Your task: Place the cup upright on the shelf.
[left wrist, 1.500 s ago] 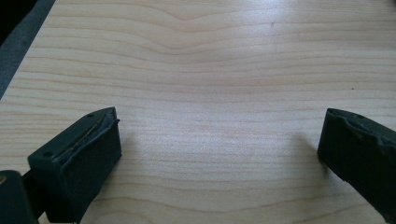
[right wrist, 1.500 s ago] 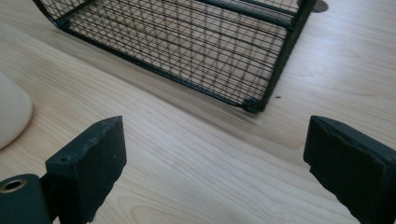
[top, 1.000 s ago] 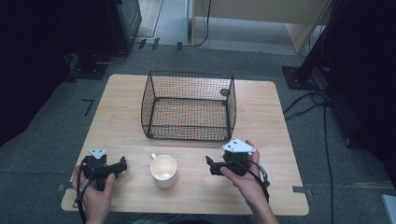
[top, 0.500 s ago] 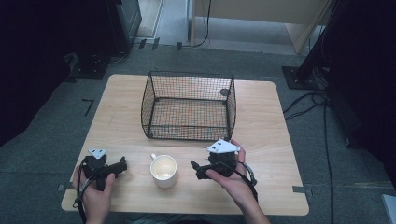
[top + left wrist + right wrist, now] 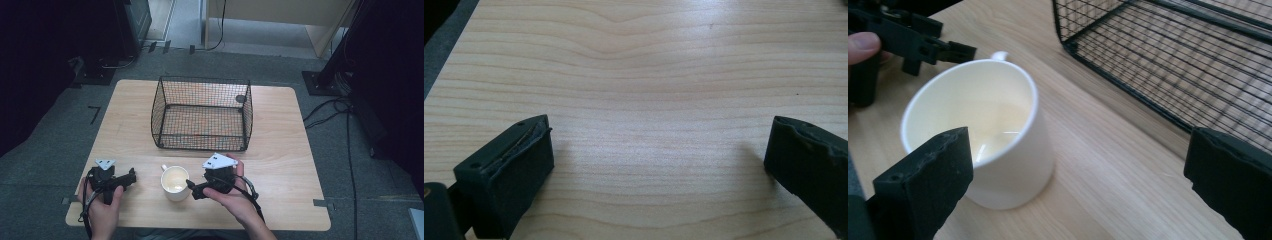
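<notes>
White glossy mug (image 5: 175,182) upright on our pale wooden bench (image 5: 280,165), near the black wire basket (image 5: 202,113), our right tongs (image 5: 1078,175) spread beside it, our left tongs (image 5: 659,160) spread over bare wood

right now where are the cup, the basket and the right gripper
cup (image 5: 1013,150), right gripper view, on its white outer wall
basket (image 5: 202,143), high view, on its near wire wall
right gripper (image 5: 192,190), high view, between its fingertips beside the cup
</notes>
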Action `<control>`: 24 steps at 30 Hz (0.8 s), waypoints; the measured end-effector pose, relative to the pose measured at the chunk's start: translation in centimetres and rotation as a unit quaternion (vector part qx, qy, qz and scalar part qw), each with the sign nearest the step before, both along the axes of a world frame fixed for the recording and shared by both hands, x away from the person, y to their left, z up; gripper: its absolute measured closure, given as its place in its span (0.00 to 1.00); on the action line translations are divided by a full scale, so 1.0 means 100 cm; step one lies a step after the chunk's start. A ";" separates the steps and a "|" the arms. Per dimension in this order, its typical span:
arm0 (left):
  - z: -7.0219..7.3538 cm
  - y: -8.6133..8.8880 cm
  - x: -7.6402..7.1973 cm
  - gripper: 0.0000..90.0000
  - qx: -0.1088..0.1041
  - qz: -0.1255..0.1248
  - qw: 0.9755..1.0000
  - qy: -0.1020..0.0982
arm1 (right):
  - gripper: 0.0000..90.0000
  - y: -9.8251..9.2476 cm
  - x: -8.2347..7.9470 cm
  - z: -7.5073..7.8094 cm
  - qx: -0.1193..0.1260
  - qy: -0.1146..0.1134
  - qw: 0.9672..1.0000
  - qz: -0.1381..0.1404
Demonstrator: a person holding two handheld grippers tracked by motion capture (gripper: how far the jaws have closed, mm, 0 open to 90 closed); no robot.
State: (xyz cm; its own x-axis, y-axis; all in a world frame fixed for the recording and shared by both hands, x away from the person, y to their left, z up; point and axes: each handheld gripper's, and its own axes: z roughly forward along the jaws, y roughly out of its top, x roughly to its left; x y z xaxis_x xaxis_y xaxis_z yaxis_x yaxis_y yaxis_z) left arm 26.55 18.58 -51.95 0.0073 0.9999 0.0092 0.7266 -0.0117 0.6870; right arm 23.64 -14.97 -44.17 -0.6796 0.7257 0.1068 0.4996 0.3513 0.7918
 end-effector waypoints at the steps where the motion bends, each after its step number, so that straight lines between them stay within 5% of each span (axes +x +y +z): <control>1: 0.000 0.000 0.000 0.00 0.000 0.000 1.000 0.000 | 0.00 0.003 -0.001 0.000 0.001 0.001 1.000 0.004; 24: 0.000 0.000 0.000 0.00 -0.001 -0.004 1.000 0.000 | 0.00 0.057 -0.007 -0.019 0.005 0.018 0.998 0.054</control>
